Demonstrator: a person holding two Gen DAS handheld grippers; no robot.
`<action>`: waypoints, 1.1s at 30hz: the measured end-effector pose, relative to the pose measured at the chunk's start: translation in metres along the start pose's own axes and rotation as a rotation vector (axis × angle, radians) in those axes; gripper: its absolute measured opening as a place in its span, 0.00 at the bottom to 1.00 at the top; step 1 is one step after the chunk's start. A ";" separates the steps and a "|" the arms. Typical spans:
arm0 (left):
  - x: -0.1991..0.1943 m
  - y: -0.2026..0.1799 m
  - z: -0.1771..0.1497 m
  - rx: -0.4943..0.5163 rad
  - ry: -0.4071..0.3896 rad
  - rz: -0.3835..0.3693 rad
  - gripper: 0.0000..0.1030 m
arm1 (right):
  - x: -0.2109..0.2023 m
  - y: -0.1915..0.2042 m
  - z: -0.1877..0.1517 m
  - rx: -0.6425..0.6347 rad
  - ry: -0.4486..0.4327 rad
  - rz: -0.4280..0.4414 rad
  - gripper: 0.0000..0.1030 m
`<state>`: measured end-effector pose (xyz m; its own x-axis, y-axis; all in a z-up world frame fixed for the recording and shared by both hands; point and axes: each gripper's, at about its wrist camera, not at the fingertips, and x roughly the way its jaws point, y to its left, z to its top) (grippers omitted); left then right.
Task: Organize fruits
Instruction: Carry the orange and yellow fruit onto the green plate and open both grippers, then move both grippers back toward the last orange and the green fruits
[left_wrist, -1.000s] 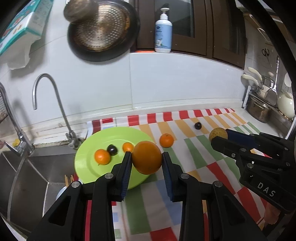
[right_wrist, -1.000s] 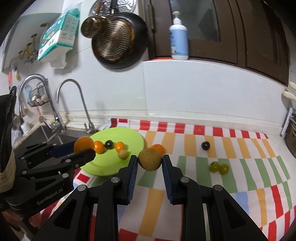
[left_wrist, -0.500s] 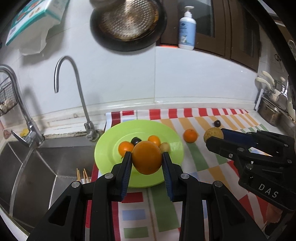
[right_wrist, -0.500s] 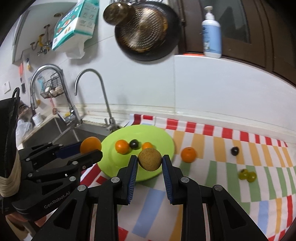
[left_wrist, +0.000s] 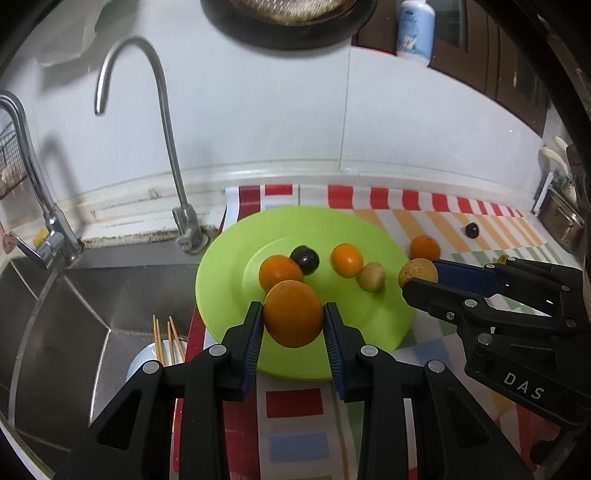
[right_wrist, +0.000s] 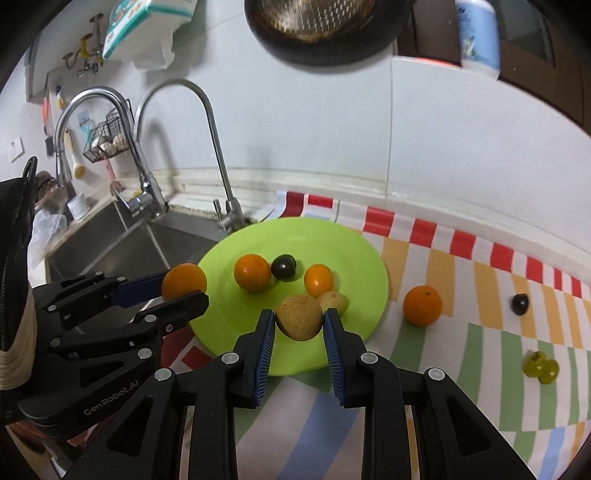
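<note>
My left gripper (left_wrist: 293, 319) is shut on a large orange (left_wrist: 293, 313), held over the near part of the green plate (left_wrist: 221, 291). My right gripper (right_wrist: 299, 319) is shut on a brown-yellow round fruit (right_wrist: 299, 317) above the plate's (right_wrist: 354, 251) near side. On the plate lie an orange (right_wrist: 252, 272), a dark plum (right_wrist: 283, 267), a small orange (right_wrist: 318, 280) and a small yellow fruit (right_wrist: 334, 301). The left gripper (right_wrist: 184, 291) with its orange (right_wrist: 184, 279) shows at the plate's left edge in the right wrist view, and the right gripper (left_wrist: 419, 278) at its right edge in the left wrist view.
On the striped cloth (right_wrist: 480, 314) right of the plate lie an orange (right_wrist: 422, 305), a dark plum (right_wrist: 519, 303) and two green fruits (right_wrist: 541, 367). A steel sink (left_wrist: 74, 314) with a tap (left_wrist: 162, 122) lies to the left, a cup of chopsticks (left_wrist: 166, 343) in it.
Both grippers have moved left and down toward the green plate, each still holding its fruit; the plate now lies right beneath them.
</note>
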<state>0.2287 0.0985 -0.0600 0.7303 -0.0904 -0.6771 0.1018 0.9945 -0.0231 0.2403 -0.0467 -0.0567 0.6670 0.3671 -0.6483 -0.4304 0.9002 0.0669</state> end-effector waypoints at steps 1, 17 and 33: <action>0.004 0.001 0.000 -0.001 0.007 0.000 0.31 | 0.006 -0.001 0.000 -0.001 0.008 0.002 0.28; 0.019 0.010 0.003 -0.010 0.011 0.018 0.47 | 0.035 -0.015 0.002 0.051 0.036 0.018 0.36; -0.047 -0.025 0.003 0.024 -0.114 0.024 0.67 | -0.050 -0.026 -0.016 0.111 -0.083 -0.120 0.51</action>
<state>0.1942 0.0776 -0.0251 0.8049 -0.0735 -0.5889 0.0984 0.9951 0.0102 0.2083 -0.0926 -0.0378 0.7591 0.2698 -0.5925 -0.2781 0.9573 0.0795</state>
